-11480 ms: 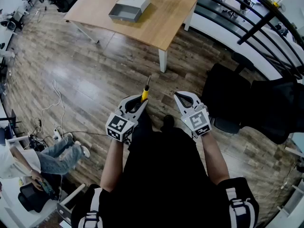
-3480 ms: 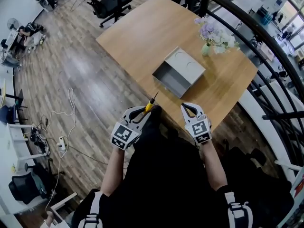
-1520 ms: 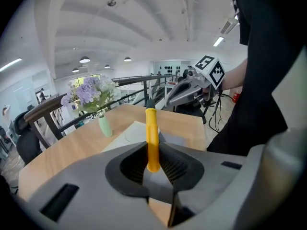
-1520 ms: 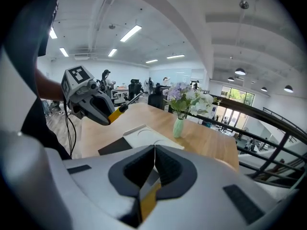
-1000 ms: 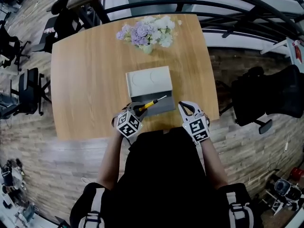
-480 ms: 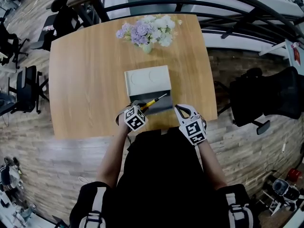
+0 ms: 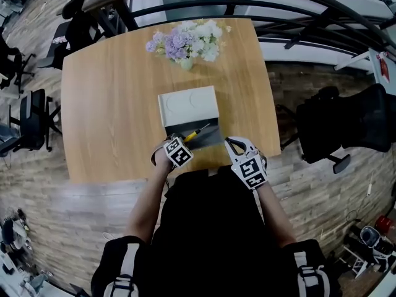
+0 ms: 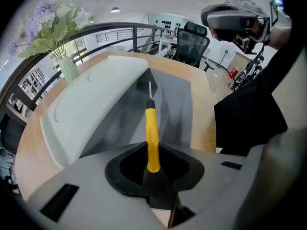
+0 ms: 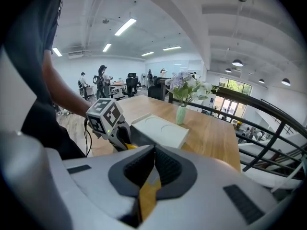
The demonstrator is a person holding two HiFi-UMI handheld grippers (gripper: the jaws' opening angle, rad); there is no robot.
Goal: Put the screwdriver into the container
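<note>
1. Gripping the screwdriver (image 8: 152, 133) by its yellow handle, the left tongs (image 7: 176, 138) held its tip toward 2 o'clock over the open container (image 7: 185, 107).
2. Right tongs (image 9: 154, 166), at their 3 o'clock, were closed and empty.

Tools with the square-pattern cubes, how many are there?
2. The left tool holds the yellow-handled screwdriver over the open grey box container; the right tool, shut and empty, is just right of it.
</note>
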